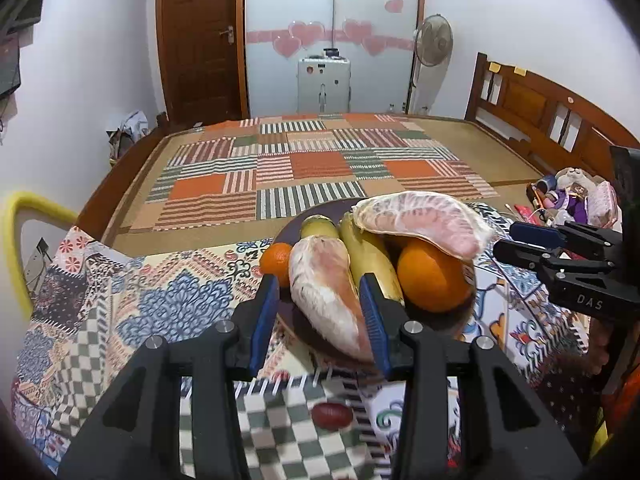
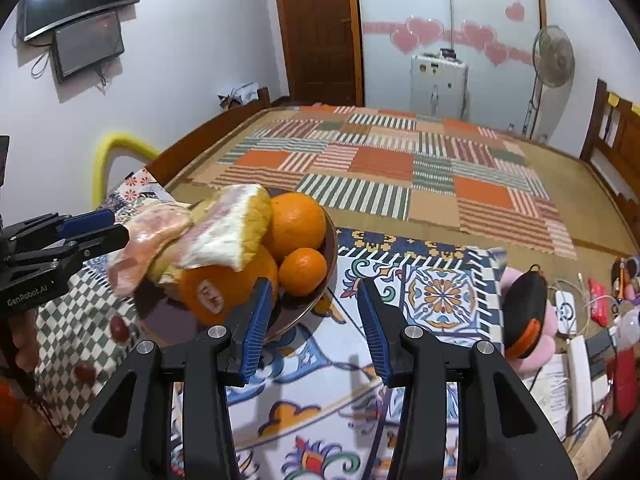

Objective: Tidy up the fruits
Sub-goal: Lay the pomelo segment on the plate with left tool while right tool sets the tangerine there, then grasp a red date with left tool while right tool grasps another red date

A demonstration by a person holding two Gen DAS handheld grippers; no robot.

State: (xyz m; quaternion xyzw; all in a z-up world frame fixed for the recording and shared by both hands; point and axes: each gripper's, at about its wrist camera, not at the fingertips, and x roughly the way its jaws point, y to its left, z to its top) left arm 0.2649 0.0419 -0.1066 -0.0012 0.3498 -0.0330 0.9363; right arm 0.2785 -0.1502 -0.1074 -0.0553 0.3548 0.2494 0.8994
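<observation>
The left gripper [image 1: 324,312] has its fingers spread on both sides of a peeled pomelo piece [image 1: 326,292] that lies at the near edge of the bowl [image 2: 316,304]; whether the pads touch it cannot be told. The piece looks soft and easy to squash, so a gentle squeeze across its thick middle seems best. It is pale pink with white skin. Beside it sit a banana [image 1: 370,256], a big orange [image 1: 434,276] and a second pomelo piece [image 1: 424,220] on top. The right gripper [image 2: 314,320] is spread wide over the tablecloth [image 2: 440,296] and holds nothing. A red date [image 1: 332,415] lies outside the bowl.
</observation>
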